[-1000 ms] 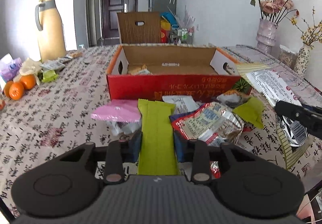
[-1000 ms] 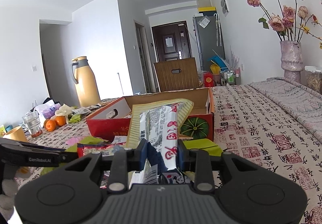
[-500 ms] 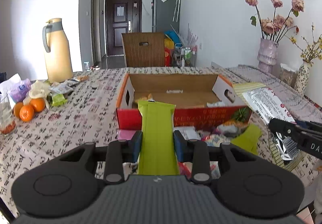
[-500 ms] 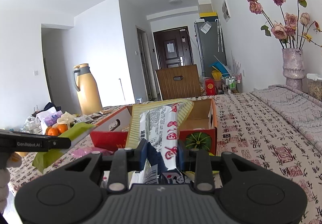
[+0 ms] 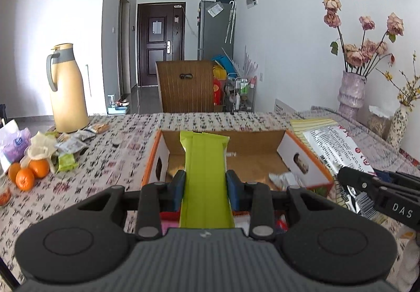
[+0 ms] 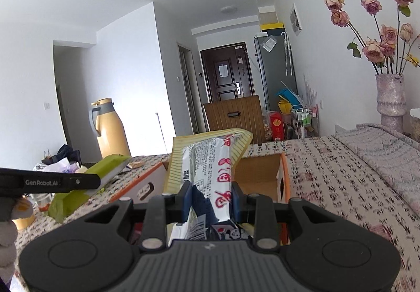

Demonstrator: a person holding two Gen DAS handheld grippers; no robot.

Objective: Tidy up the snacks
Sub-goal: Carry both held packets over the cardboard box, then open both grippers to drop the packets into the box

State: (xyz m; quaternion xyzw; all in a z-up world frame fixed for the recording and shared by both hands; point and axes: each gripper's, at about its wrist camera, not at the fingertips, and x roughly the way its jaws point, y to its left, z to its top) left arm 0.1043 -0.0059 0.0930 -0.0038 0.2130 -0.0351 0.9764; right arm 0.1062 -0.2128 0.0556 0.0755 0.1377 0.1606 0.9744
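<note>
My left gripper (image 5: 206,188) is shut on a flat lime-green snack packet (image 5: 204,160) and holds it in the air just in front of the open red cardboard box (image 5: 309,160). The packet's far end reaches over the box's near wall. My right gripper (image 6: 210,198) is shut on a white-and-yellow striped snack bag (image 6: 210,160) with red print, held above the table near the same box (image 6: 284,179). The right gripper (image 5: 378,191) and its bag (image 5: 333,145) show at the right of the left wrist view. The left gripper (image 6: 52,183) with the green packet (image 6: 86,181) shows at the left of the right wrist view.
A few small snacks (image 5: 282,178) lie inside the box. A yellow thermos jug (image 5: 68,90), oranges (image 5: 29,174) and loose packets (image 5: 71,145) sit on the table's left. Vases with dried flowers (image 5: 351,90) stand at the right. A wooden chair (image 5: 186,84) is behind the table.
Both grippers have risen from the snack pile with their packets. The left gripper has moved forward toward the box, and the pile has dropped out of its view.
</note>
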